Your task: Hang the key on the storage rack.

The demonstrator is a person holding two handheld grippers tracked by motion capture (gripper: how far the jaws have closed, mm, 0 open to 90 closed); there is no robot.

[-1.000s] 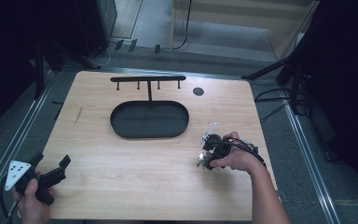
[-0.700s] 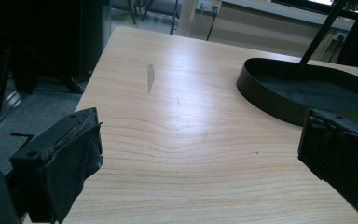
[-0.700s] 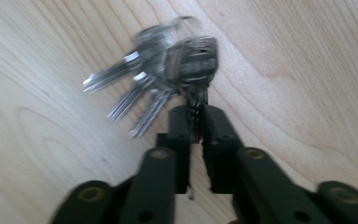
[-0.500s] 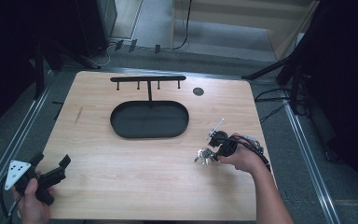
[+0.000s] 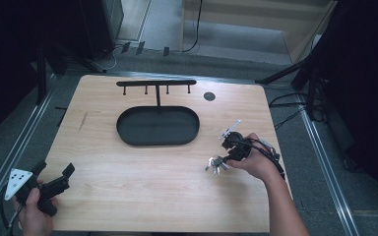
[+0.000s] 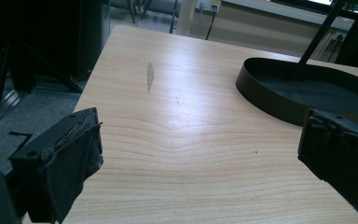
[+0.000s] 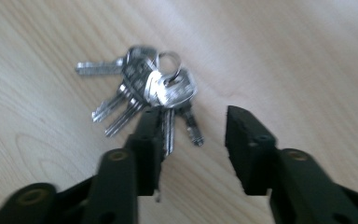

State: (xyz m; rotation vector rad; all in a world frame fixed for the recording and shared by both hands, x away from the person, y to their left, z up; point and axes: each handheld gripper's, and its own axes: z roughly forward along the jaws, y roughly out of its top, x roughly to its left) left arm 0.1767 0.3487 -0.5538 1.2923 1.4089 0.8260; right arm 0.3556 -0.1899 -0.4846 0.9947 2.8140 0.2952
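We see a bunch of keys (image 5: pixel 216 164) lying on the wooden surface (image 5: pixel 152 187) at about four o'clock from the black oval tray (image 5: pixel 128 132), well apart from it. Our right gripper (image 5: pixel 229 147) hangs just above the keys; in the right gripper view its jaws stand apart with nothing between them, the left jaw over one key's blade (image 7: pixel 168 130). At the surface's seven o'clock corner our left gripper (image 5: pixel 54 177) rests in the left hand (image 5: pixel 32 216), jaws spread wide and empty. A black hook rack (image 5: pixel 156 83) rises from the tray's twelve o'clock edge.
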